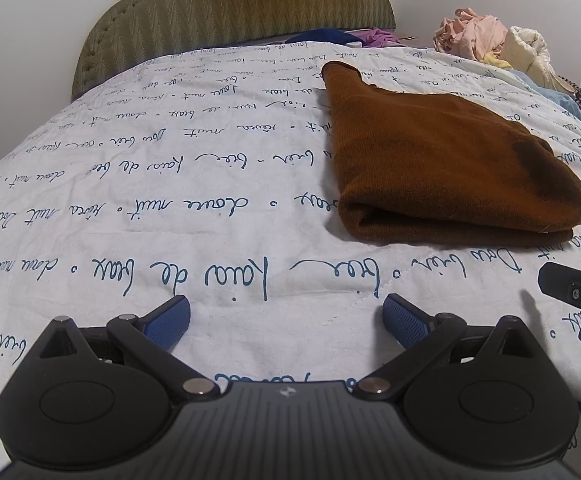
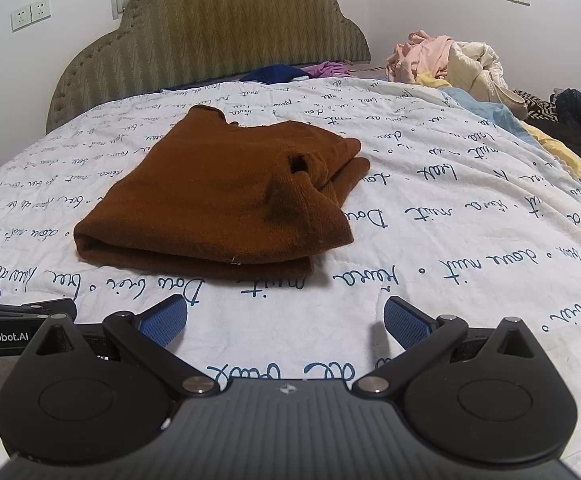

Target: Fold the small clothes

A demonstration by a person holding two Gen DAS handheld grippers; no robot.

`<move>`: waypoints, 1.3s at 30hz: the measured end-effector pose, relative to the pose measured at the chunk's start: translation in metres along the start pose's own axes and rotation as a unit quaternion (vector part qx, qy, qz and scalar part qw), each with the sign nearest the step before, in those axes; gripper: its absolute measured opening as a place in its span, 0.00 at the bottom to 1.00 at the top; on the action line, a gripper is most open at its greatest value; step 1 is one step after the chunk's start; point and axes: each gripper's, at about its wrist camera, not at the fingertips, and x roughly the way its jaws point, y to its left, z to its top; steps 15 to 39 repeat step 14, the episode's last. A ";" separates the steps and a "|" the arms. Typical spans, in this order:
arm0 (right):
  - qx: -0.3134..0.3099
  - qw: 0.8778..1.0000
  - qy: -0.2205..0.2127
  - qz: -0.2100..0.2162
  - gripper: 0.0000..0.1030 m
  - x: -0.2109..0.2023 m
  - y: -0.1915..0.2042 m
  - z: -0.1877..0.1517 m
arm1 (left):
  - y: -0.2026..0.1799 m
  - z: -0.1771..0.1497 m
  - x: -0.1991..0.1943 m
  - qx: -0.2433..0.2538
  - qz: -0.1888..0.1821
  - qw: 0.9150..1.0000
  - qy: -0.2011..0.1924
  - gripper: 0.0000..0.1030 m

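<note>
brown garment (image 2: 218,196) folded on quilt (image 2: 450,240) | left gripper (image 1: 286,320) wide open, empty; right gripper (image 2: 286,320) likewise

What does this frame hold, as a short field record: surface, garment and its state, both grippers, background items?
surface: white quilt with blue script print
garment: brown knit garment, folded, lying flat on the quilt
left gripper: open, holding nothing, short of the garment
right gripper: open, holding nothing, short of the garment
background: olive headboard; pile of unfolded clothes at the far right of the bed
fold status: looks finished; neither gripper touches the garment
</note>
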 end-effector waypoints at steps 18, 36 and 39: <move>0.002 1.000 0.000 0.003 1.00 -0.001 0.001 0.001 | -0.003 0.000 -0.002 0.010 0.001 1.000 -0.008 1.00; 0.002 1.000 0.000 0.003 1.00 -0.001 0.001 0.001 | -0.003 0.000 -0.002 0.010 0.001 1.000 -0.008 1.00; 0.002 1.000 0.000 0.003 1.00 -0.001 0.001 0.001 | -0.003 0.000 -0.002 0.010 0.001 1.000 -0.008 1.00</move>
